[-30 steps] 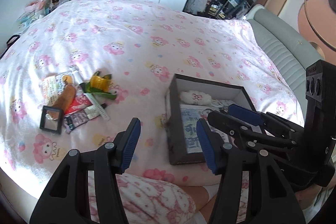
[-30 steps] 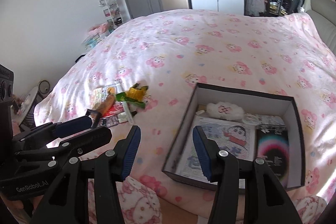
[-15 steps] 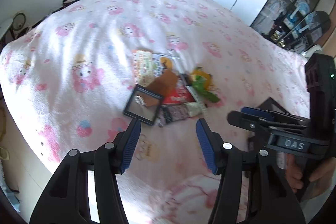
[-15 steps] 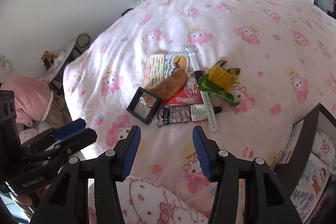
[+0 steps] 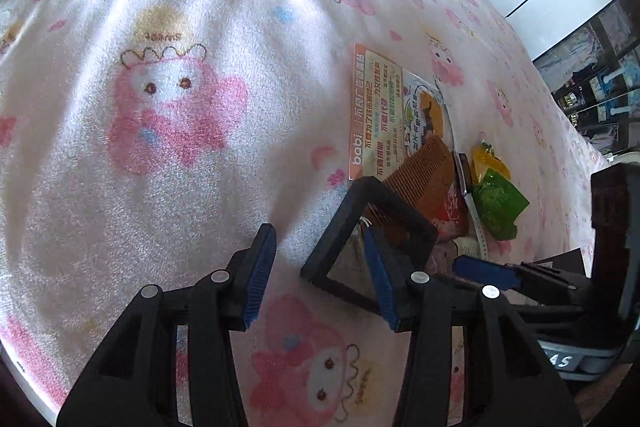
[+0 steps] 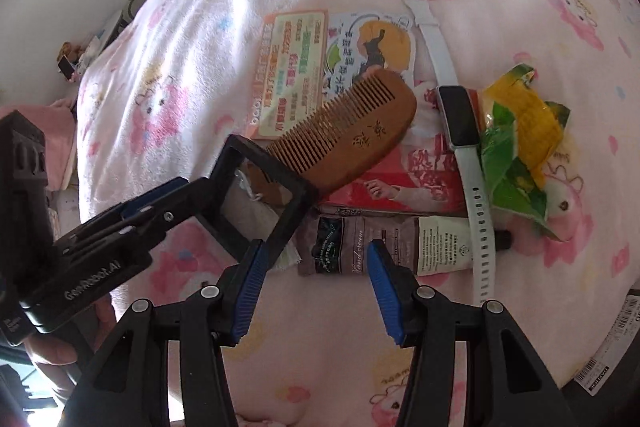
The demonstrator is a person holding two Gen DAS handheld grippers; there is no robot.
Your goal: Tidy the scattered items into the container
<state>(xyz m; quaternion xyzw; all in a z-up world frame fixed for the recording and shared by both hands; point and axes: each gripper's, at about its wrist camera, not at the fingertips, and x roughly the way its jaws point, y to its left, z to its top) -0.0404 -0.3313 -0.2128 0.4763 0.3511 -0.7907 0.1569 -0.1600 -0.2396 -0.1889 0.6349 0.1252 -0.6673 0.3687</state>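
The pile is not yet cleared, so most of the tidying looks left to do: at least 7 loose things lie on the pink fleece blanket [image 6: 360, 367], and of the container only a dark corner with a barcode label [image 6: 612, 359] shows, well to the right of the mirror. That mirror [image 6: 260, 201], a flat square with a thick black frame and a shiny pane, is the landmark here. Leaning on its upper right edge is a wooden comb [image 6: 352, 131], smooth, rounded and fine-toothed. Above the comb lie glossy printed cards [image 6: 296, 67]; right of the mirror sits a red and white packet [image 6: 400, 183], and just below that a soft crinkled hand cream tube [image 6: 384, 247]. A white rubbery watch [image 6: 460, 123] with a black face runs down across the tube's right end, and a crumpled green and yellow foil wrapper [image 6: 520, 131] lies beyond it. The left gripper [image 5: 320, 271] straddles the mirror's near left edge, its ribbed blue jaws closing with the frame between them; I cannot tell that the pads press it yet. The right gripper [image 6: 312, 287] hangs just below the mirror over the tube, jaws about half apart, holding nothing.
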